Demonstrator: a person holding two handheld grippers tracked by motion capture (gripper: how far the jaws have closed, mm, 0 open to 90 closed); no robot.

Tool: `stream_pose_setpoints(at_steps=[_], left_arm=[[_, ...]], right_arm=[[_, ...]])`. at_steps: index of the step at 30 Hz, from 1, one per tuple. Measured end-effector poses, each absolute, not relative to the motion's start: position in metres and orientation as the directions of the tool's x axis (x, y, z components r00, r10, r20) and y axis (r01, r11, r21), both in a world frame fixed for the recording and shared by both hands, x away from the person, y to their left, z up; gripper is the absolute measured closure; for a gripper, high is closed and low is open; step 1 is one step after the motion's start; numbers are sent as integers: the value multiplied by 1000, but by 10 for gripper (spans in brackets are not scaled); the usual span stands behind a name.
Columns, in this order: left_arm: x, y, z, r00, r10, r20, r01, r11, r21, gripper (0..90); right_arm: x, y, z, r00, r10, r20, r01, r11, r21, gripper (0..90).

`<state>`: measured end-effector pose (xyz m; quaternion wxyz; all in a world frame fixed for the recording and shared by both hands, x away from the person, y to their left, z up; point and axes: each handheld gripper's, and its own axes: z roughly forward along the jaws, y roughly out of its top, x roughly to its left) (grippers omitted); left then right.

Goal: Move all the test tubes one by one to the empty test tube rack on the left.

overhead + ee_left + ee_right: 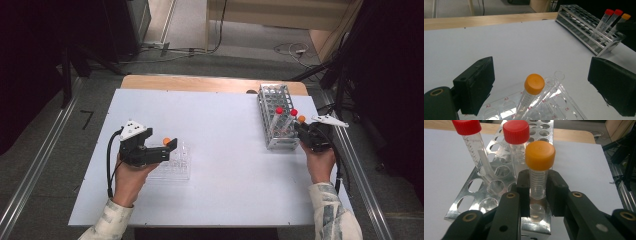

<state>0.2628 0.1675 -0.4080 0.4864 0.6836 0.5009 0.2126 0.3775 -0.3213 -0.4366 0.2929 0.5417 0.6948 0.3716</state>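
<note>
Orange-capped tube (539, 173) stands in the metal rack (276, 110) at the counter's (225, 150) right side, clamped by the right tool (537, 195). Left tool (544, 85), jaws spread wide, straddles another orange-capped tube (530, 96) in a clear rack (177, 165).

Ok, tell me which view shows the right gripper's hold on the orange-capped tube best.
The right gripper view: the right gripper has both jaws pressed against the orange-capped tube, which stands in the metal rack. The high view shows the tube small, with the contact unclear; the left gripper view shows it far off.
</note>
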Motion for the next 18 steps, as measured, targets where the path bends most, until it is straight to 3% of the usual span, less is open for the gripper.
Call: stream_pose_setpoints(at_steps=[18], left_arm=[[261,167,-406,397,899,-185,465,-24,885,76]], right_arm=[[347,-319,-377,-295,955,-42,435,173,884,721]])
